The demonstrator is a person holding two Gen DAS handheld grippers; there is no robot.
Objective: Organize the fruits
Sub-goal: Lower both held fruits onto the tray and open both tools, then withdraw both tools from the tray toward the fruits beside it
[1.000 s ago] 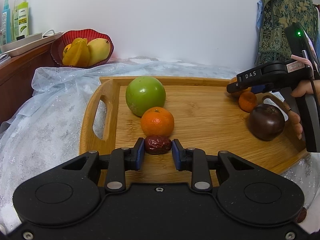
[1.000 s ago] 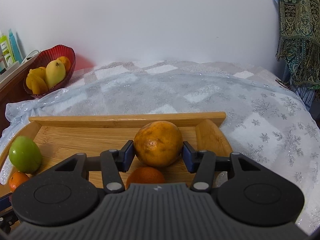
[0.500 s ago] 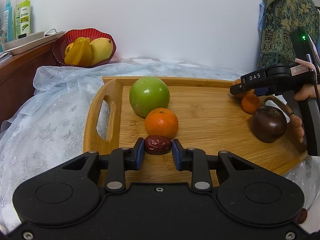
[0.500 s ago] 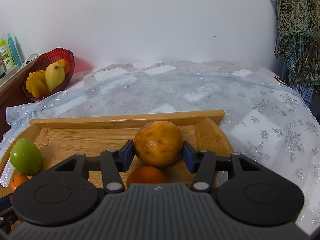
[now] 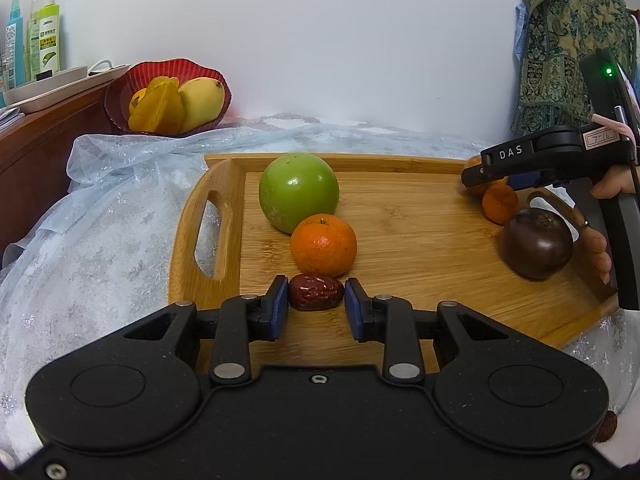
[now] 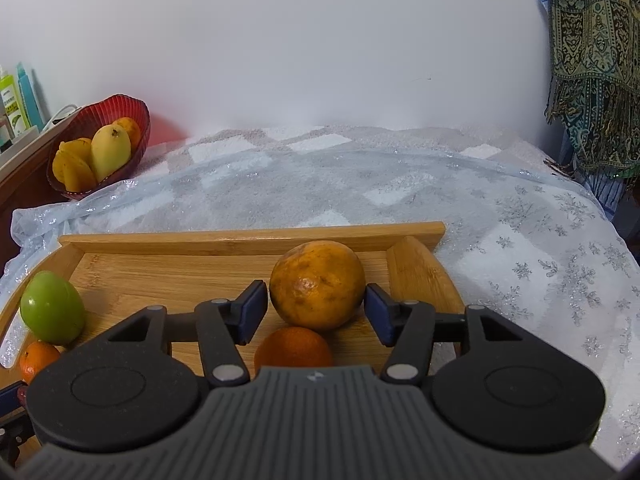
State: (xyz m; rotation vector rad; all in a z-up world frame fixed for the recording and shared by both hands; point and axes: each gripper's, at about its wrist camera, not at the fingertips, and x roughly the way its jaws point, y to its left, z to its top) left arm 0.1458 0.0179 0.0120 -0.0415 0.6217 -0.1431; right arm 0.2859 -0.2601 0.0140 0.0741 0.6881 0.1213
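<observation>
A rimmed wooden tray (image 5: pixel 400 240) is laid on a snowflake cloth (image 6: pixel 520 264) below a white wall. The left hand-held gripper (image 5: pixel 316 305) is pinched on a red date (image 5: pixel 316 298); the right hand-held gripper (image 6: pixel 316 312), jaws just opened, is spread about a large orange (image 6: pixel 318 284).

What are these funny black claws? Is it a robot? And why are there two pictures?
It's not a robot. A person holds two grabbing tools, one in each hand. Each tool has a little camera looking along its two fingers. One picture comes from the left tool, the other from the right.

A wooden tray lies on a sparkly cloth. On it are a green fruit, a small orange and a dark purple fruit.

The left gripper pinches a wrinkly red date that rests on the tray. The right gripper has just been opening. A big orange sits between its fingers, not squeezed.
</observation>
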